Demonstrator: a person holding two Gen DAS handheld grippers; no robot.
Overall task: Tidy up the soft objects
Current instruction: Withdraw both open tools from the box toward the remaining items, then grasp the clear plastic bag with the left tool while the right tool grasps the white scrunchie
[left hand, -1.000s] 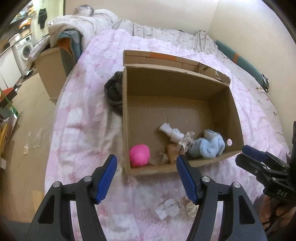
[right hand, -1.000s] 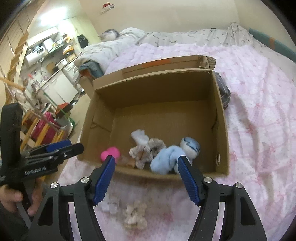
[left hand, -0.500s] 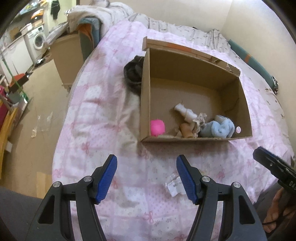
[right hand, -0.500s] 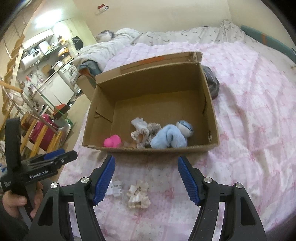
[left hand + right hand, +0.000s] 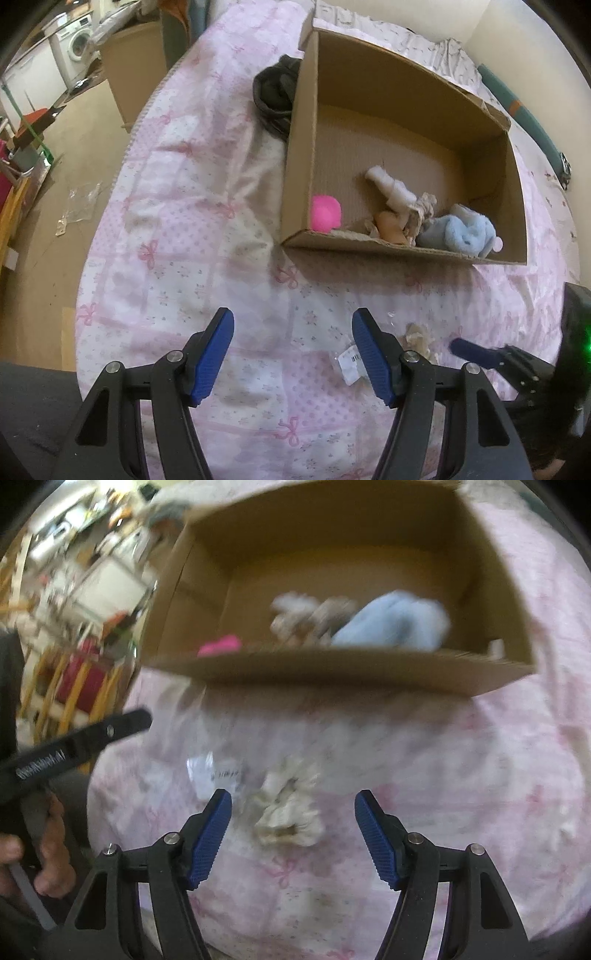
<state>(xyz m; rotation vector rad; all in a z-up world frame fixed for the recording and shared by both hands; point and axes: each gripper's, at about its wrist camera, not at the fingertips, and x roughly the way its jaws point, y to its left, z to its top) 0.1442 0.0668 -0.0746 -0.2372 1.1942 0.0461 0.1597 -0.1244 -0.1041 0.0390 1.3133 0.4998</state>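
White lettering runs along the black arm of the left gripper (image 5: pixel 74 751) in the right wrist view, but blur leaves it unreadable. A small white tag (image 5: pixel 350 363) on the quilt (image 5: pixel 184 258) carries a dark printed mark like a barcode, too small to read; the right wrist view shows the same tag (image 5: pixel 218 773) blurred. Nothing else bears text

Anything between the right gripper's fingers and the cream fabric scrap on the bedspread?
Nothing: in the right wrist view only bare pink bedspread separates the open right gripper from the cream scrap.
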